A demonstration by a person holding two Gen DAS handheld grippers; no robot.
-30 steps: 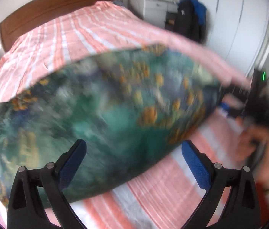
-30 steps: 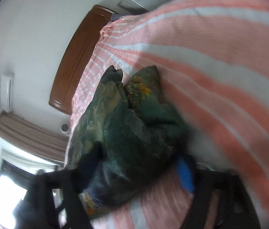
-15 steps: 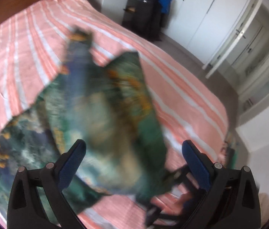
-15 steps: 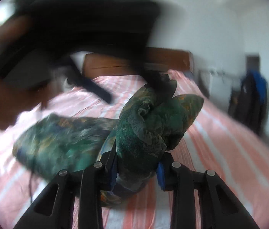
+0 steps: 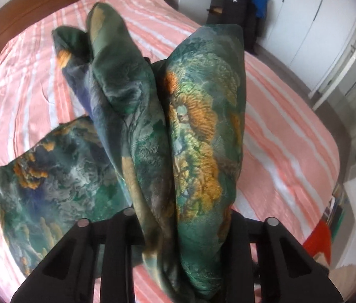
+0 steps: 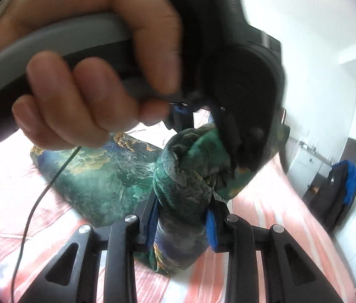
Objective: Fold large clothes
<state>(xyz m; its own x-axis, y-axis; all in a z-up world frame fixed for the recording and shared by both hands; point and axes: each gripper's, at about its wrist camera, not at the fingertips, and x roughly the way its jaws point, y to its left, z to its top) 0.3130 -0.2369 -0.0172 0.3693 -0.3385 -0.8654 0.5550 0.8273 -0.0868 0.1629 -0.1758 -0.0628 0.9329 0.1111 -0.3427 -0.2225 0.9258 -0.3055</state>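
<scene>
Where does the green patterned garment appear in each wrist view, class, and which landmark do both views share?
Left wrist: green patterned garment fills the centre, bunched upright, spreading lower left over the bed.
Right wrist: the garment sits centre to lower centre, with a flat part at left.
Shared landmark: blue and black clothes by the white cabinets.

a second ago the left gripper (image 5: 185,229) stands wide open over the green and orange patterned fabric garment (image 5: 198,136), its blue pads bare on both sides. now its jaws are closing with a thick gathered bunch of that cloth between them, and the pads are hidden behind the folds. the garment, flat and spread on the bed before, now rises in tall folds in front of the left wrist camera. the right gripper (image 6: 181,223), first loosely around the cloth, now clamps a rolled bunch. the hand (image 6: 89,75) holding the left gripper now fills the upper right wrist view.
</scene>
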